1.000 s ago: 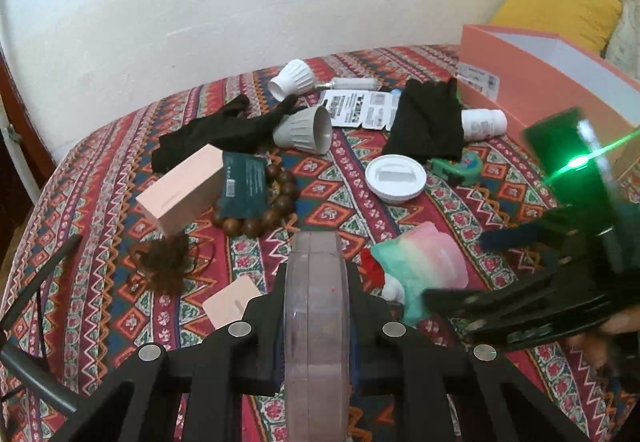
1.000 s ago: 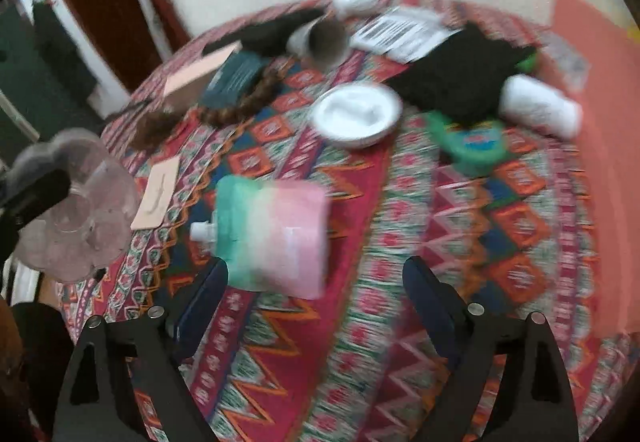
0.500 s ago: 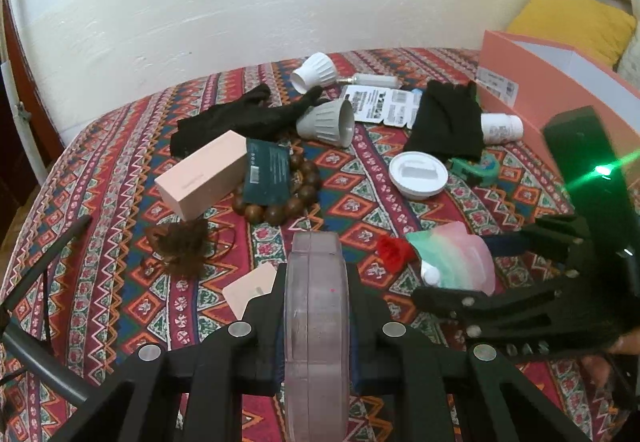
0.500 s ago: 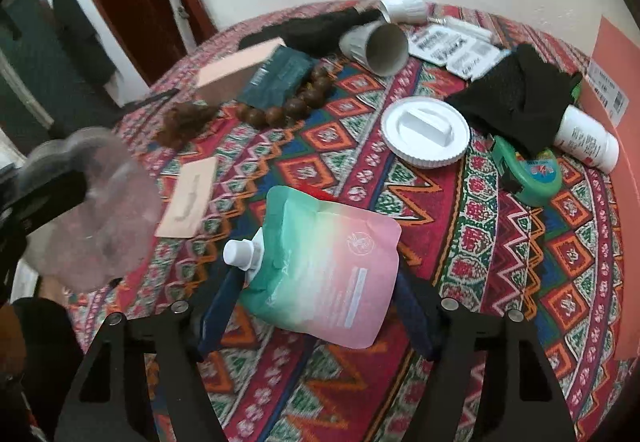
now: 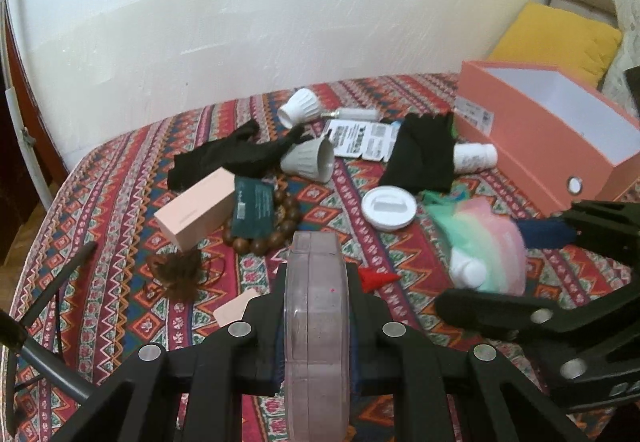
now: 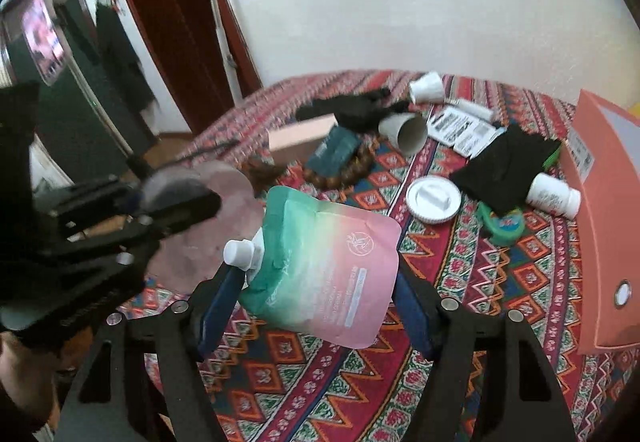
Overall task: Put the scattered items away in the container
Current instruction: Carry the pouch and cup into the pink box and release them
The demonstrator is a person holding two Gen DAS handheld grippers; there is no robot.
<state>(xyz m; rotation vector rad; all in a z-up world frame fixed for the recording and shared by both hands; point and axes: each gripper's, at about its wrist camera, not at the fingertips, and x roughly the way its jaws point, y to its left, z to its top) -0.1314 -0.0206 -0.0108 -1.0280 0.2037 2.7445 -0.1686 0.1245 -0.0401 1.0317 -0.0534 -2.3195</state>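
My right gripper (image 6: 318,302) is shut on a green-to-pink spout pouch (image 6: 320,254), its blue pads pressing both side edges, and holds it up off the patterned cloth. From the left wrist view the same pouch (image 5: 488,238) hangs blurred between the right gripper's fingers (image 5: 540,234). My left gripper (image 5: 316,306) is shut on a clear pinkish round case (image 5: 316,274), seen edge-on; that case (image 6: 208,234) shows broadside in the right view. The open salmon box (image 5: 536,146) stands at the right, its inside mostly hidden.
Scattered on the cloth lie a white lid (image 5: 389,207), black cloth (image 5: 424,158), white bottle (image 5: 476,157), grey cup (image 5: 310,161), white cup (image 5: 298,108), pink box (image 5: 196,212), wooden beads (image 5: 280,238), green tape measure (image 6: 502,224). A yellow cushion (image 5: 556,38) lies behind the box.
The right gripper closed on the pouch and lifted it off the cloth. The left gripper rose a little with the round case still in it.
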